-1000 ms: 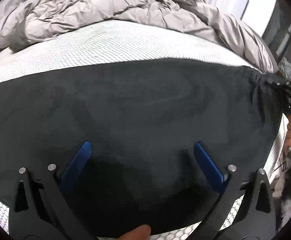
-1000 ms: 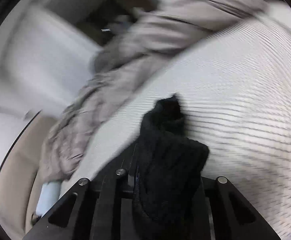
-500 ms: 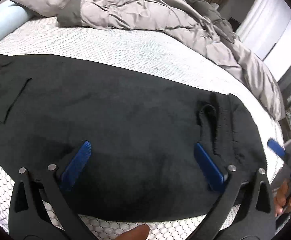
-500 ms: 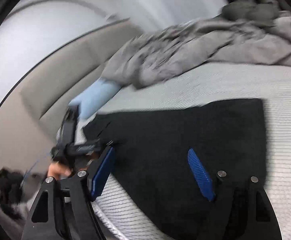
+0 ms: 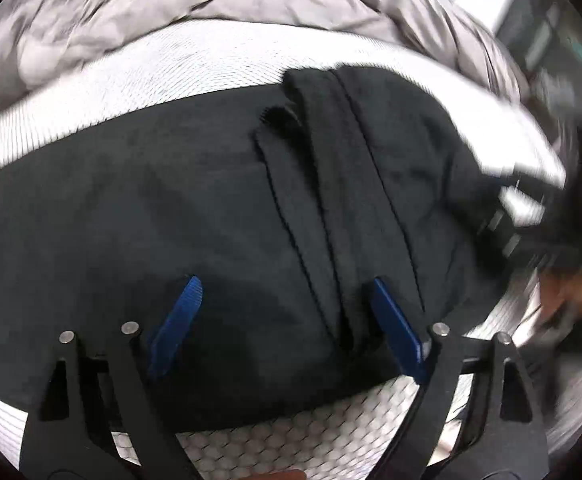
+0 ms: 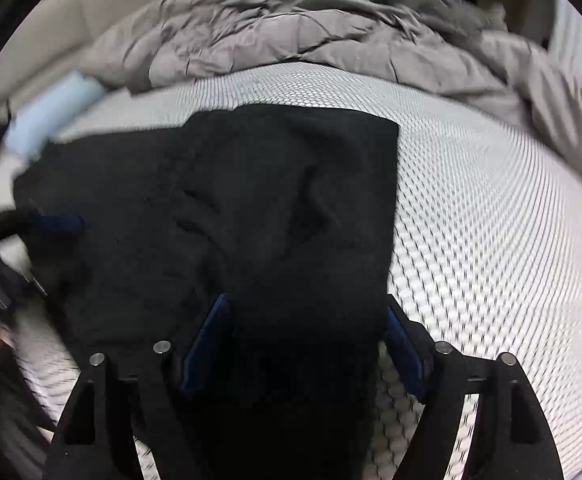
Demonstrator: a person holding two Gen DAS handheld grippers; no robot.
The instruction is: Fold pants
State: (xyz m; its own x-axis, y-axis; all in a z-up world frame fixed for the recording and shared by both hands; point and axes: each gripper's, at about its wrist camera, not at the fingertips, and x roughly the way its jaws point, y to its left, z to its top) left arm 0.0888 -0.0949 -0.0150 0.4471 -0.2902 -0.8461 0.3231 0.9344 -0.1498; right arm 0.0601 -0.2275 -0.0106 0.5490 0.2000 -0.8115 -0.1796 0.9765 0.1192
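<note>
Your black pants (image 5: 195,208) lie spread across the middle of the bed (image 6: 491,220), with one end doubled back on itself so that several hems and seams stack at centre right of the left wrist view. Judge them soft, limp and light: they will drape and sag from any pinch, and the stacked layers may slide apart, so take them at a thick hemmed edge rather than mid-panel. Your left tool (image 5: 287,320) is spread over the cloth, its jaws having just been closing a little, pinching nothing. Your right tool (image 6: 303,344) is also spread above the near edge, pads clear of the fabric. A rumpled grey duvet (image 6: 291,36) fills the upper frame, apart from the pants; a pale blue pillow (image 6: 51,112) lies upper left. Nothing blocks the fold.
</note>
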